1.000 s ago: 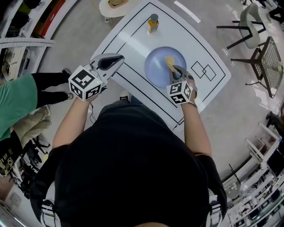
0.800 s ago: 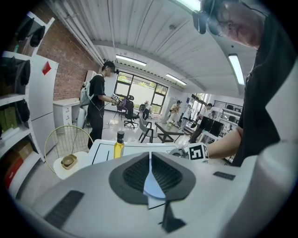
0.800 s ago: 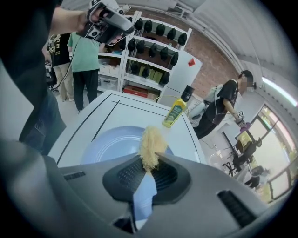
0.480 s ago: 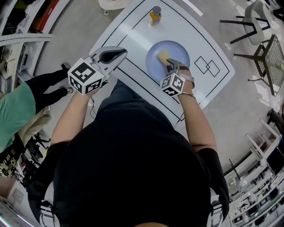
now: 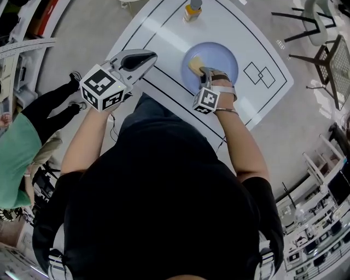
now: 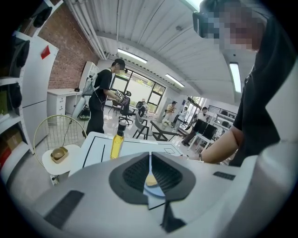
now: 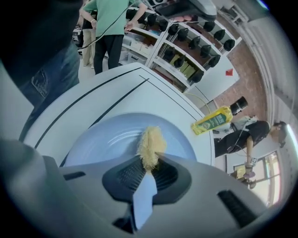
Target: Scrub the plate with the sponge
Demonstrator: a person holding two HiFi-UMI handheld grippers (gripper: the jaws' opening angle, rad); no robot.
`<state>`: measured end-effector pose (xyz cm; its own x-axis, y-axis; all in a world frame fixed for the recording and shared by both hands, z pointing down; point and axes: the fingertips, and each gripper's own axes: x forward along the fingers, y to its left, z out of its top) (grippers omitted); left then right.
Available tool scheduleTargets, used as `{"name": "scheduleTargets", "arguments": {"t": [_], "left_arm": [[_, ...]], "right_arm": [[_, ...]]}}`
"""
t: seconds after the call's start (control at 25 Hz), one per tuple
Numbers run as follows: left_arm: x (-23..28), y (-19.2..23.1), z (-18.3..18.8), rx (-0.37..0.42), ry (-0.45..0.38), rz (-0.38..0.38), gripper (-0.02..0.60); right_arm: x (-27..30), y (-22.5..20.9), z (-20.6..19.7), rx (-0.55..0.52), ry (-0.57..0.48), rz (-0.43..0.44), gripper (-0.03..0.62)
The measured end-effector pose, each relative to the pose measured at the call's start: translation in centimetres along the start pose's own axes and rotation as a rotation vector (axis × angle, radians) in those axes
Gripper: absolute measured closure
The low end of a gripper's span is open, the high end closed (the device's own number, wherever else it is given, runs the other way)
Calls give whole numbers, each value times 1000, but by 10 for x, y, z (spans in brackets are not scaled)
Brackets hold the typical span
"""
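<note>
A pale blue plate lies on the white table. My right gripper is shut on a yellow sponge and presses it onto the plate's left part. In the right gripper view the sponge sticks out between the jaws over the plate. My left gripper is shut with nothing in it, held above the table's left edge, apart from the plate. In the left gripper view its jaws meet, and the plate and sponge show below them.
A yellow bottle with a dark cap stands at the table's far side, also seen as the bottle in the right gripper view. Black lines mark the tabletop. A person in green stands at left. Chairs stand at right.
My right gripper has dragged the sponge leftward across the plate, from near its middle to its left part. The left gripper has stayed shut over the table's left edge.
</note>
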<state>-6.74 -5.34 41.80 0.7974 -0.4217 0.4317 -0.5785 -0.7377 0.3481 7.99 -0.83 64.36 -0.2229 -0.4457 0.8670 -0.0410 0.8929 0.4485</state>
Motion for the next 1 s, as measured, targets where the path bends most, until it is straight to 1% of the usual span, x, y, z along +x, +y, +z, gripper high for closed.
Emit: {"name": "scheduleTargets", "arguments": {"t": [0.16, 0.28, 0.44, 0.68, 1.0], "left_arm": [[1, 5, -4, -12, 2, -18, 560], [-1, 10, -8, -23, 7, -21, 560], [-5, 17, -14, -42, 11, -21, 560], [-8, 23, -20, -48, 23, -27, 560], [-4, 27, -19, -48, 26, -41, 560]], "right_arm": [[8, 6, 0, -21, 22, 26, 565], [13, 1, 1, -30, 31, 24, 566], [20, -8, 2, -1, 40, 25, 566], [29, -29, -7, 23, 79, 7, 566], [35, -44, -37, 81, 141, 15, 566]]}}
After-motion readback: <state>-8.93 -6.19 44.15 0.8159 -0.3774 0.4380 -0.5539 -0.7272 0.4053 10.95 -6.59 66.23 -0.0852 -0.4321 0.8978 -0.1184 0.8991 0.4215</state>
